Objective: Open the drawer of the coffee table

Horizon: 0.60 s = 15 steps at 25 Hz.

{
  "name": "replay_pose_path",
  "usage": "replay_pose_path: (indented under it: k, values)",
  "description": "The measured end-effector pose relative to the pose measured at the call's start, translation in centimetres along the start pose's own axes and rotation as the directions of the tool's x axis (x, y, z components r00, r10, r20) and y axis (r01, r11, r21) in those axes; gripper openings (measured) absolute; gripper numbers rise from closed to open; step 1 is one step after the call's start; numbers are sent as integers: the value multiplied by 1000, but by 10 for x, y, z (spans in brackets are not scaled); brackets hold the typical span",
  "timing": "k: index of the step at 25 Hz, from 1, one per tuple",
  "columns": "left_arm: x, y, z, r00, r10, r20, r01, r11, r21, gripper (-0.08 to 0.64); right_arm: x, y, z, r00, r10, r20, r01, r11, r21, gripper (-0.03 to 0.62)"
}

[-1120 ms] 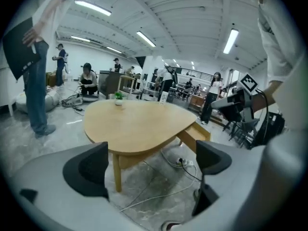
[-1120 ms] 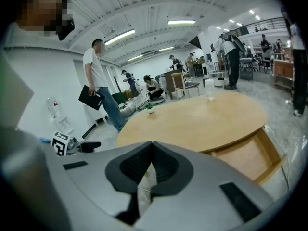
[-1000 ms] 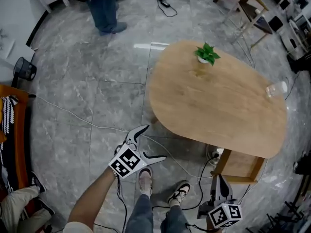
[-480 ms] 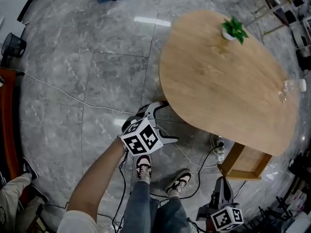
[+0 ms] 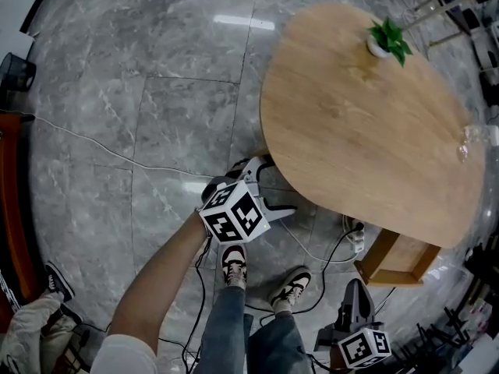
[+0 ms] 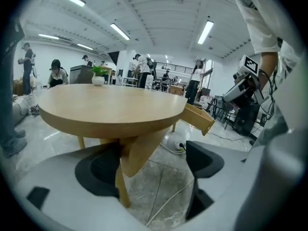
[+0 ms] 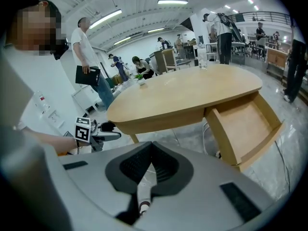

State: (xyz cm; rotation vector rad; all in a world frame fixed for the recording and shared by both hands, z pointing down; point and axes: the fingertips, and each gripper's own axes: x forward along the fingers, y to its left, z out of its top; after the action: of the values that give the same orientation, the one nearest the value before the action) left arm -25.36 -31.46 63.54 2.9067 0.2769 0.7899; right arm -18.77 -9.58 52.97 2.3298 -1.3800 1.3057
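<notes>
head view: the drawer (image 5: pixel 394 259) sits at 4 o'clock, under the near end of the coffee table (image 5: pixel 366 115). it is already slid well out. the left gripper (image 5: pixel 277 185) is at the table's rim near the middle of the frame, well apart from the drawer. the right gripper (image 5: pixel 353 293) hangs at 5 o'clock, just beside the drawer, touching nothing.

left gripper view: its fingers are spread and have just been closing. a table leg (image 6: pixel 137 153) shows in the gap between them, with no pad on it. if they shut here, they would likely catch the leg and drag the table.

right gripper view: its fingers are pressed together and hold nothing. the drawer lies at 3 o'clock, a shallow, empty box of pale wood with low sides. another hard pull might bring it off its runners.
</notes>
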Motion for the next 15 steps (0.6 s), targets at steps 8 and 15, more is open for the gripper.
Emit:
replay_pose_path:
  k: [8, 15]
  values:
    - [0, 17, -1, 997, 71, 26, -72, 997, 2, 276, 5, 0, -4, 1000, -15, 0, 15, 1000, 20, 0]
    - [-3, 29, -1, 991, 132, 31, -133, 991, 15, 141, 10, -4, -6, 1000, -19, -1, 19, 999, 34, 0]
